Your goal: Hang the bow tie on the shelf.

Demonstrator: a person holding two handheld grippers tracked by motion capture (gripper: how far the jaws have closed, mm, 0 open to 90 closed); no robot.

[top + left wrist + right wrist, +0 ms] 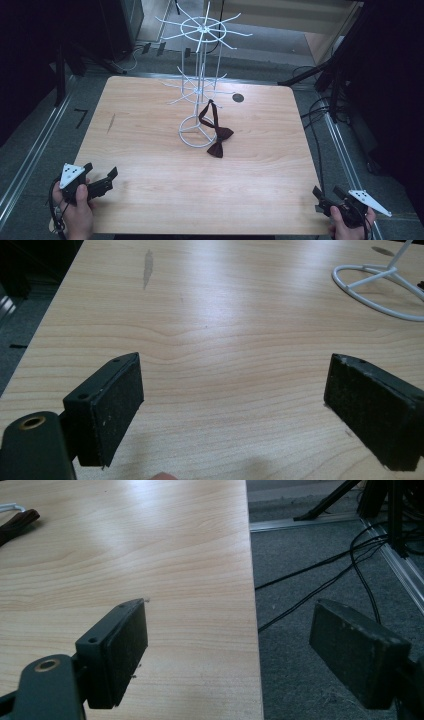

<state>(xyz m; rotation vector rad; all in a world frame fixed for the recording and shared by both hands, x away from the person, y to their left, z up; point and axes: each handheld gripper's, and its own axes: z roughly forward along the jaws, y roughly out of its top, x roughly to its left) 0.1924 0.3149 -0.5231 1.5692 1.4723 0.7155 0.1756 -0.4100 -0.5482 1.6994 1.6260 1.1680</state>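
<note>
A dark maroon bow tie point(218, 140) lies on the wooden table point(150, 150), its strap draped over the ring base of a white wire display rack point(200, 80). The rack's base ring point(380, 290) also appears at the top right of the left gripper view. An end of the bow tie point(17, 524) shows at the top left of the right gripper view. My left gripper point(102, 181) rests at the table's near left corner, open and holding nothing. At the near right corner my right gripper point(326, 196) straddles the table edge, jaws open and holding nothing.
A small dark round mark point(238, 98) sits on the table behind the rack. A grey smudge point(147, 267) marks the wood at the left. Black cables point(325, 565) run over the grey carpet right of the table. Metal rails point(30, 150) flank the table.
</note>
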